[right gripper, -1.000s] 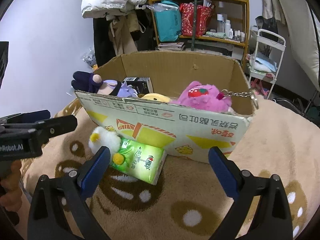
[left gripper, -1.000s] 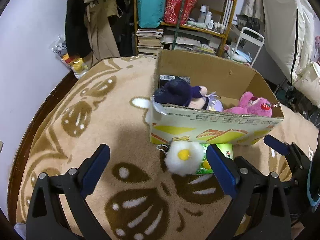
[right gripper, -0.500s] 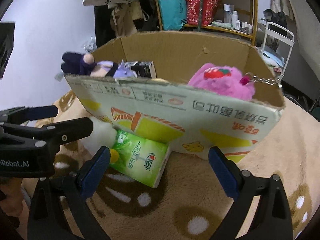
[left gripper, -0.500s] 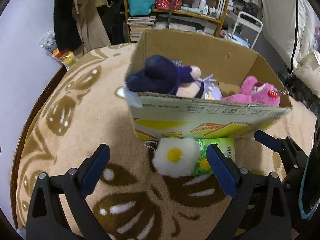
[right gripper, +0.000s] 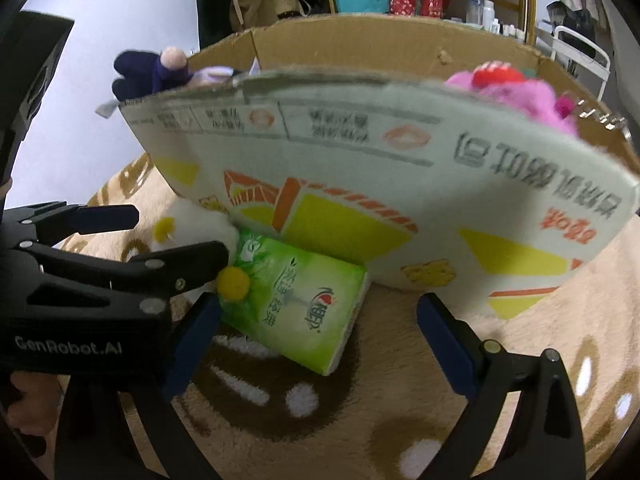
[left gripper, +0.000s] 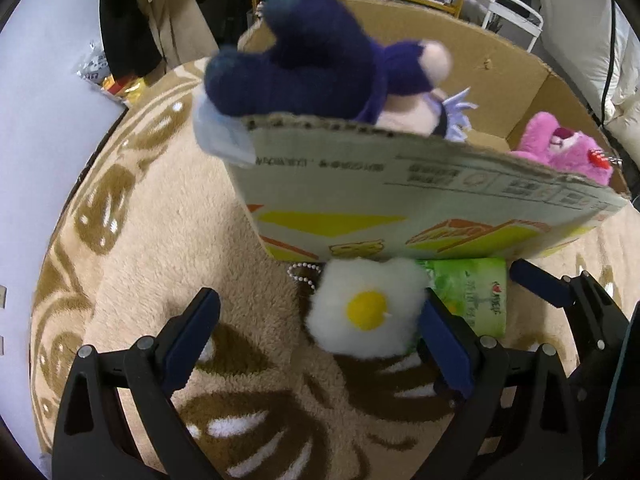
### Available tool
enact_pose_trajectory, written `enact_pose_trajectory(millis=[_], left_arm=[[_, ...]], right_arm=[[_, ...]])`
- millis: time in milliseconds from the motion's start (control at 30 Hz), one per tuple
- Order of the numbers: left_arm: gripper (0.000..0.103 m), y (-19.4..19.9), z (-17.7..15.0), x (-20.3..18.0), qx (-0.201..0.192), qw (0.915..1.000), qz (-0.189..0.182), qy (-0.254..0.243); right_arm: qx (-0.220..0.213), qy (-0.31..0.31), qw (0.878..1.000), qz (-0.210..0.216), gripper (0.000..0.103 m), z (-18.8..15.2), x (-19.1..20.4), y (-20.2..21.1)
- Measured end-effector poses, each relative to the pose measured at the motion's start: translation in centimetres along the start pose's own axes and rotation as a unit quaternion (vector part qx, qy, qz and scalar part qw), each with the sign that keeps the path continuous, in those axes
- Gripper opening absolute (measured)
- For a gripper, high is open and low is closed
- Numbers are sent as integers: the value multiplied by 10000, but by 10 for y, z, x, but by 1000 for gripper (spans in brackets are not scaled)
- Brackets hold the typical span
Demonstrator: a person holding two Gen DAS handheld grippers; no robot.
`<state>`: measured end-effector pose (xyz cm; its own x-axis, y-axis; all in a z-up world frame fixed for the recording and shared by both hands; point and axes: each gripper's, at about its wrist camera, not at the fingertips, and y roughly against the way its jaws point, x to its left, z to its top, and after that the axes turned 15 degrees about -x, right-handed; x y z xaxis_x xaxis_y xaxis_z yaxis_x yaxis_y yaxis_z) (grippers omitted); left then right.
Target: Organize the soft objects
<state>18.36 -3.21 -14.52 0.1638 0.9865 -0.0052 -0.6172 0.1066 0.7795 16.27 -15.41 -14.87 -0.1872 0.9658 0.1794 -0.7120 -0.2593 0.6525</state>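
Both grippers wide open, nothing held. Left gripper (left gripper: pixel 316 316) straddling egg plush (left gripper: pixel 366 312), right gripper (right gripper: pixel 316 320) at tissue pack (right gripper: pixel 296 296); both items against box (right gripper: pixel 360 184) front, probably lined up for boxing.

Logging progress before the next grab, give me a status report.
Left gripper open beside fried-egg plush; right gripper open at green tissue pack. Both lie against cardboard box wall, crowding access.
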Motion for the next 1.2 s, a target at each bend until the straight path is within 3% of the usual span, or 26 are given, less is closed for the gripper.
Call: enact_pose_trajectory(millis=[100, 300, 367, 467, 700, 967, 1033, 1133, 1200], left_arm=[[96, -3, -2, -1, 12, 10000, 24, -4], [83, -4, -3, 0, 78, 9999, -89, 114], [69, -3, -3, 2, 107, 9995, -210, 188], [60, -3, -6, 3, 166, 9987, -370, 320], [59, -6, -10, 8, 283, 9970, -489, 521], [57, -15, -10, 11, 367, 9981, -307, 375], [51, -17, -10, 8, 377, 9978, -320, 432], [33, -16, -9, 11, 347, 9982, -274, 394], [31, -15, -8, 10, 364, 9986, -210, 334]], right_arm=[[20, 14, 10000, 37, 103, -3, 4, -3], [-17, -10, 10000, 52, 103, -4, 7, -7], [-28, 59, 10000, 28, 103, -5, 10, -9], [-38, 115, 9999, 5, 103, -5, 14, -10], [-32, 163, 9999, -41, 103, -6, 17, -13], [-61, 198, 9997, -89, 103, -7, 23, -16], [-69, 206, 9997, -107, 103, -8, 21, -14], [-91, 233, 9996, -159, 103, -8, 23, -13], [-113, 239, 9995, -184, 103, -8, 25, -14]])
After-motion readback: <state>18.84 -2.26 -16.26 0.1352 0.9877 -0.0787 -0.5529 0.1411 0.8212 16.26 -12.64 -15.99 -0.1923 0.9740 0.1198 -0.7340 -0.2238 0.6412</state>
